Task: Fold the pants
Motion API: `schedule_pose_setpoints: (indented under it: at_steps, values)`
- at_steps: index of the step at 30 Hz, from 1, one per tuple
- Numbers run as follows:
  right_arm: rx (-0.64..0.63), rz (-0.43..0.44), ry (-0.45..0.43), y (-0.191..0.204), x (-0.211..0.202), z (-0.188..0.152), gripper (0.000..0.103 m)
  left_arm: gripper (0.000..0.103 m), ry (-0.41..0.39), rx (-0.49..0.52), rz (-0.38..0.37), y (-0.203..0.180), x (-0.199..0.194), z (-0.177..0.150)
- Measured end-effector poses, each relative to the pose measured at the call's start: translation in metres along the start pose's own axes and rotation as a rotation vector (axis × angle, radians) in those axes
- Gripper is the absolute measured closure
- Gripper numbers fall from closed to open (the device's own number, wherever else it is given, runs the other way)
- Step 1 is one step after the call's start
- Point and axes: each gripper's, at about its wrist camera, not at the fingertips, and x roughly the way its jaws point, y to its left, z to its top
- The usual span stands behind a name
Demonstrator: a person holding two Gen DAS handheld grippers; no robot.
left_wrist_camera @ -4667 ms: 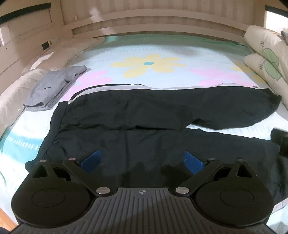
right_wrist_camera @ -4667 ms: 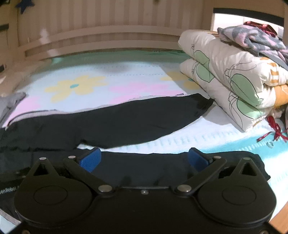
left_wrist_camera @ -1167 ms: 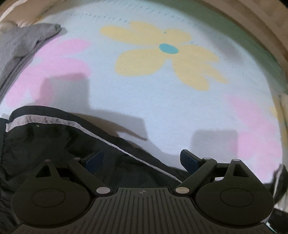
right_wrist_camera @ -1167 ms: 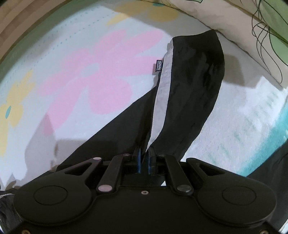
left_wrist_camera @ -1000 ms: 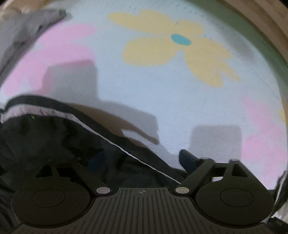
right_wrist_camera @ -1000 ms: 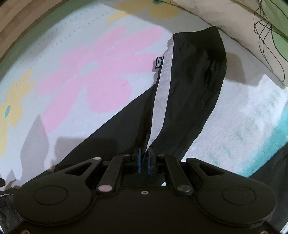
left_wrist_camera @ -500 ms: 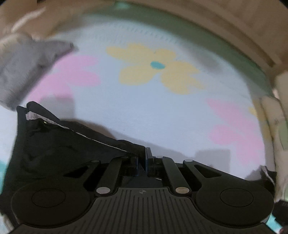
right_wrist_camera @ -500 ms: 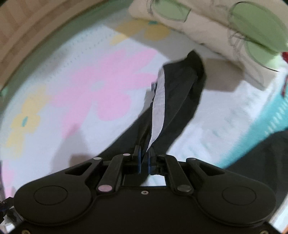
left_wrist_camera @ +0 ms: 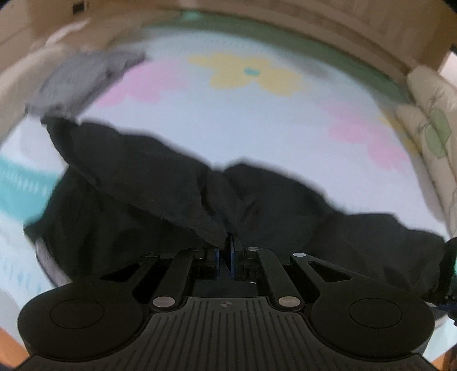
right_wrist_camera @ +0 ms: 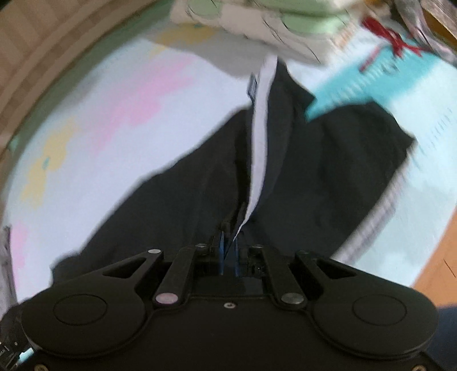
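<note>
The left gripper [left_wrist_camera: 225, 251] is clamped on a pinch of the black pants [left_wrist_camera: 160, 182], which spread across the middle of the left wrist view from centre left to the right edge, lying bunched on the flowered bedsheet [left_wrist_camera: 228, 120]. Above the cloth the sheet lies bare up to the wooden bed rail [left_wrist_camera: 314, 25] curving along the top; a grey folded garment [left_wrist_camera: 85, 77] sits at upper left, touching the pants' far corner, and a patterned pillow [left_wrist_camera: 428, 114] lines the right edge. The right gripper [right_wrist_camera: 228, 251] is closed on the pants [right_wrist_camera: 300, 177] at their white side stripe [right_wrist_camera: 261, 122], which runs upward from the jaws toward folded bedding [right_wrist_camera: 257, 20] at top centre. Bare sheet fills the left half; the bed's wooden edge [right_wrist_camera: 437, 256] shows at lower right. Both views are motion-blurred, and each gripper's body hides the cloth nearest the camera.
</note>
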Motion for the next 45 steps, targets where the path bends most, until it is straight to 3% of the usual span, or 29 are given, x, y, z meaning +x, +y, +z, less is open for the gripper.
schedule_pose_setpoints:
  at_steps: [9,17,23,24,26,28,30,32,33,34,36,39,42,44,45]
  values:
    - [0.014,-0.067,0.068,-0.034,0.025,-0.031,0.092,0.096,0.142,-0.003,0.016,0.018,0.040,-0.033]
    - [-0.021,-0.026,0.057,-0.040,0.026,-0.032,0.084,0.094,0.068,0.147,0.104,-0.005,0.042,-0.045]
    - [0.009,0.006,0.016,-0.045,0.013,-0.034,0.080,0.094,0.058,0.127,0.107,-0.007,0.041,-0.049]
    - [0.026,0.013,0.011,-0.049,0.009,-0.031,0.079,0.094,0.058,0.117,0.102,-0.003,0.037,-0.065]
    - [0.072,0.015,-0.005,-0.058,0.001,-0.023,0.072,0.094,0.059,0.104,0.095,0.000,0.040,-0.069]
    - [0.144,0.008,-0.030,-0.072,-0.009,-0.013,0.051,0.094,0.058,0.097,0.090,0.002,0.039,-0.071]
    - [0.222,-0.019,-0.075,-0.088,-0.015,-0.010,0.045,0.092,0.056,0.096,0.088,0.003,0.035,-0.073]
    - [0.269,-0.052,-0.124,-0.096,-0.024,0.002,0.045,0.084,0.058,0.107,0.077,0.001,0.035,-0.073]
    - [0.266,-0.063,-0.143,-0.099,-0.028,0.008,0.040,0.075,0.059,0.112,0.063,0.001,0.038,-0.072]
    - [0.250,-0.069,-0.155,-0.101,-0.032,0.014,0.027,0.068,0.062,0.119,0.049,0.000,0.038,-0.072]
    - [0.186,-0.100,-0.146,-0.105,-0.036,0.030,0.017,0.066,0.063,0.133,0.057,-0.004,0.037,-0.073]
    - [0.116,-0.129,-0.143,-0.111,-0.042,0.050,0.017,0.065,0.053,0.149,0.093,-0.008,0.035,-0.075]
    - [0.099,-0.114,-0.124,-0.125,-0.040,0.068,0.018,0.063,0.067,0.120,0.082,-0.005,0.036,-0.072]
    - [0.098,-0.096,-0.090,-0.135,-0.037,0.078,0.021,0.063,0.074,0.104,0.078,-0.003,0.038,-0.070]
    - [0.091,-0.076,-0.087,-0.140,-0.038,0.082,0.029,0.063,0.075,0.100,0.077,-0.003,0.039,-0.069]
